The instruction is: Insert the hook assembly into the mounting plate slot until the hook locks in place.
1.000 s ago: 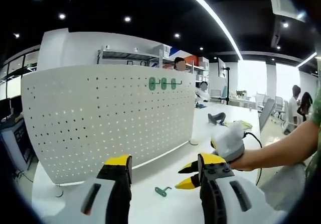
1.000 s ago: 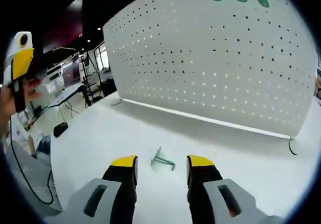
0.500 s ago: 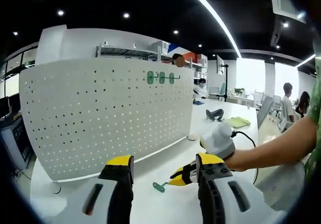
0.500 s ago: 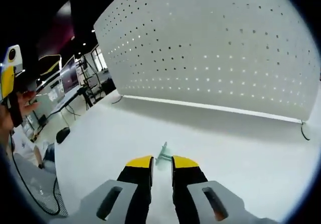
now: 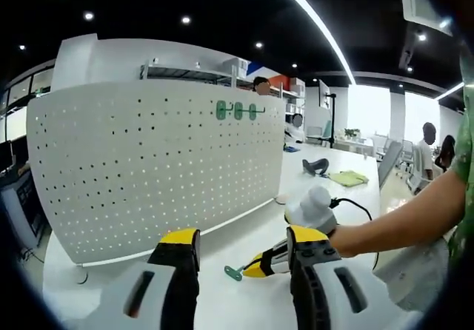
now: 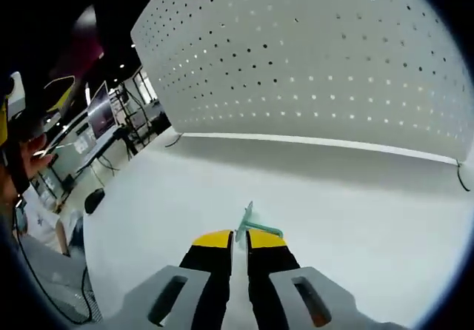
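Left gripper (image 5: 241, 252): black jaws capped yellow, grey-white housings with dark slots. Right gripper (image 6: 238, 239): same colours; black cable attached. Green sleeve (image 5: 465, 152) worn.

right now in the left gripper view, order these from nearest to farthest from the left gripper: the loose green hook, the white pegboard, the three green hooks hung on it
1. The loose green hook, just ahead between the left gripper jaws, on the table, pinched by the right gripper.
2. The white pegboard, standing behind it.
3. The three hung green hooks, high on the pegboard's upper right.
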A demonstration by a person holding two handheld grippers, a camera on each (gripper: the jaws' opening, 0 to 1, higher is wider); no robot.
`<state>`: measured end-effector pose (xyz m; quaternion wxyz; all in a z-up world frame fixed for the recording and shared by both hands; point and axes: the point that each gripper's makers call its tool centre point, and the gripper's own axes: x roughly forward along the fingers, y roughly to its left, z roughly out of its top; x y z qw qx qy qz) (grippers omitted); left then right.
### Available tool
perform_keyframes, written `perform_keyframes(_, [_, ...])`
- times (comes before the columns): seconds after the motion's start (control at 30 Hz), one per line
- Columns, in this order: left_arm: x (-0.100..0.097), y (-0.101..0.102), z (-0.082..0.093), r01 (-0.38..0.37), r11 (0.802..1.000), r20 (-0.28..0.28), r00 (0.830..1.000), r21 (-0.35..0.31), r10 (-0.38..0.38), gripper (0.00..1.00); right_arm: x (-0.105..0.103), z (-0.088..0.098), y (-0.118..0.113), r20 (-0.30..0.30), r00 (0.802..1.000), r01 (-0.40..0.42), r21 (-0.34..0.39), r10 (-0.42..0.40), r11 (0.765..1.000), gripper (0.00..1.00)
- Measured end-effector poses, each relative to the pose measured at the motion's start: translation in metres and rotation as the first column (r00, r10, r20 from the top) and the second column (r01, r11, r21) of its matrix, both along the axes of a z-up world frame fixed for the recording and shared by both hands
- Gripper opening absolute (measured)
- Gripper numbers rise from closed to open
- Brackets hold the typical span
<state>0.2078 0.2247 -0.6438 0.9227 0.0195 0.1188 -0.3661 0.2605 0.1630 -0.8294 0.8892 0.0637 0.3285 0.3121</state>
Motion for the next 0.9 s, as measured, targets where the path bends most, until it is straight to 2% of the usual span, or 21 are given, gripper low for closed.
perform_keyframes(0.47, [0.000, 0.000, -0.002, 0.007, 1.000, -0.008, 1.000, 0.003, -0.007, 0.47, 0.004, -0.009, 0.002, -0.026, 1.000, 0.016, 0.004, -0.015, 1.000, 0.05])
perform_keyframes(0.9, [0.003, 0.000, -0.007, 0.014, 1.000, -0.021, 1.000, 0.009, -0.014, 0.45, 0.012, -0.010, -0.003, 0.000, 1.000, 0.022, -0.023, -0.022, 0.999, 0.03])
